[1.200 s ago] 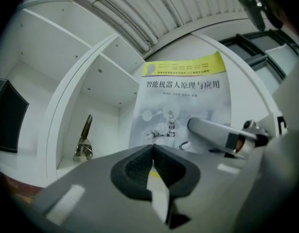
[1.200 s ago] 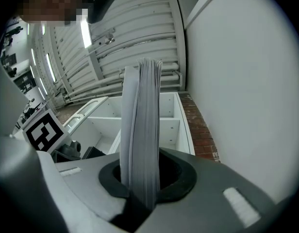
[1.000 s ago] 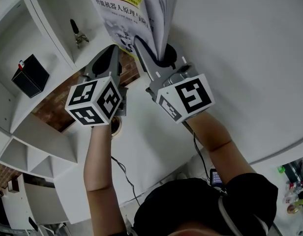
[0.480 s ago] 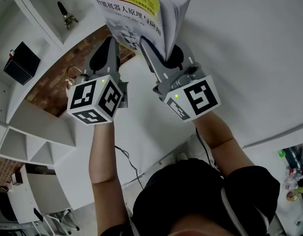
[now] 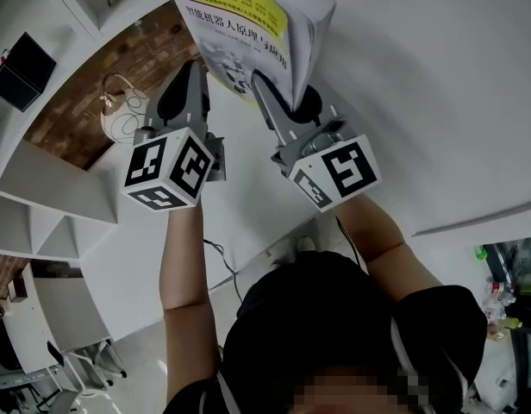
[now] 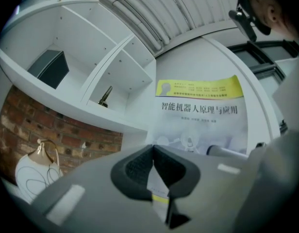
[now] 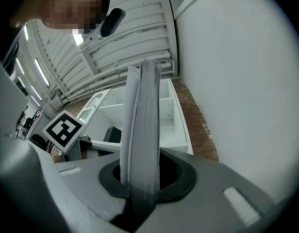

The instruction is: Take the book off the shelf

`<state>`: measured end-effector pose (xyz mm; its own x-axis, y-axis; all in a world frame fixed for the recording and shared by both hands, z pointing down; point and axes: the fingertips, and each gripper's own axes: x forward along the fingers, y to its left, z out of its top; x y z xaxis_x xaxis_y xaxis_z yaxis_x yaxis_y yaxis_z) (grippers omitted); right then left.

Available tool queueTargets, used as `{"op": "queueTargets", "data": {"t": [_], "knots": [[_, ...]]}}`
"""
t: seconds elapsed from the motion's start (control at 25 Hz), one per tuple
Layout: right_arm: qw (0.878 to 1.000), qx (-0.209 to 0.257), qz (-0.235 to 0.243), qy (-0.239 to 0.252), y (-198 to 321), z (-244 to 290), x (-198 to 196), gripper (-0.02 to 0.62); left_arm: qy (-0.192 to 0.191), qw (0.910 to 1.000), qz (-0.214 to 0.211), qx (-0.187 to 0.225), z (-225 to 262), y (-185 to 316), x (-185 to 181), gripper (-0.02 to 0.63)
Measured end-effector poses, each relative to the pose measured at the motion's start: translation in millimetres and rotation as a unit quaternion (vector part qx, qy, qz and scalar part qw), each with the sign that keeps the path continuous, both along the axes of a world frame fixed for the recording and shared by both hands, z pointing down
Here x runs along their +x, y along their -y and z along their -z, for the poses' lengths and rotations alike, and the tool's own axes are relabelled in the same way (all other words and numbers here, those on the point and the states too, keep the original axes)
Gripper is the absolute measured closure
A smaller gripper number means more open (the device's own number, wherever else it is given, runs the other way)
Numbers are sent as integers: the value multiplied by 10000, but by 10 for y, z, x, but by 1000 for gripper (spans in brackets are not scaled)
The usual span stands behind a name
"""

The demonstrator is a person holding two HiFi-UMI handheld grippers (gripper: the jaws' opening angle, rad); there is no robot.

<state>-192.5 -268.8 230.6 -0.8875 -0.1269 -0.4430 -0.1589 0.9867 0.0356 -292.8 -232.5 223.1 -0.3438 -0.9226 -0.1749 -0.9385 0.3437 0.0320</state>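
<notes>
The book (image 5: 240, 24), white with a yellow band and dark print on its cover, stands upright at the top of the head view, off the shelf (image 5: 41, 188). My right gripper (image 5: 287, 102) is shut on its lower edge. In the right gripper view the grey block of pages (image 7: 142, 120) runs straight up from between the pads of the right gripper (image 7: 140, 178). My left gripper (image 5: 186, 84) is just left of the book, its tips pressed together. In the left gripper view the left gripper (image 6: 152, 149) has its pads meeting, and the book's cover (image 6: 200, 115) faces me ahead and to the right.
A white shelf unit fills the left, with a black box (image 5: 20, 59) and a small clip-like object (image 6: 106, 95) in its compartments. A brick wall (image 5: 119, 59) and a white wire-patterned ornament (image 5: 119, 115) lie behind. A white wall (image 5: 421, 76) is to the right.
Both grippers have come down with the book, away from the shelf. The shelf compartments have slid to the upper left of the view, and the ornament has come into view.
</notes>
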Motion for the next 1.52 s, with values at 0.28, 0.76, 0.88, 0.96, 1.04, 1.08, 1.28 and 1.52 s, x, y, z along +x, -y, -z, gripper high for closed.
{"op": "queueTargets", "data": {"t": [0.28,0.76,0.88,0.96,1.04,1.08,1.28,1.52], "knots": [[9990,-44,107,-436,-59,-238,22,531,-229,9997,56,22,-186,-78,63,598],[9923,-246,476,-1114,-350,-1051,-115,531,-608,9972,388,-180,-1009,-393,-36,598],[9902,-265,576,-1246,-392,-1203,-157,531,-561,9966,529,-297,-1178,-488,-76,598],[9886,-286,631,-1333,-417,-1300,-195,531,-598,9960,562,-359,-1288,-537,-112,598],[9867,-304,706,-1430,-467,-1402,-230,531,-659,9952,577,-430,-1407,-588,-138,598],[9857,-310,751,-1477,-499,-1449,-240,531,-681,9949,589,-463,-1462,-614,-143,598],[9791,-262,1064,-1711,-679,-1661,-289,531,-793,9933,677,-506,-1682,-728,-144,598],[9690,-247,1424,-2002,-941,-1877,-335,531,-953,9900,870,-562,-2003,-996,-119,598]]}}
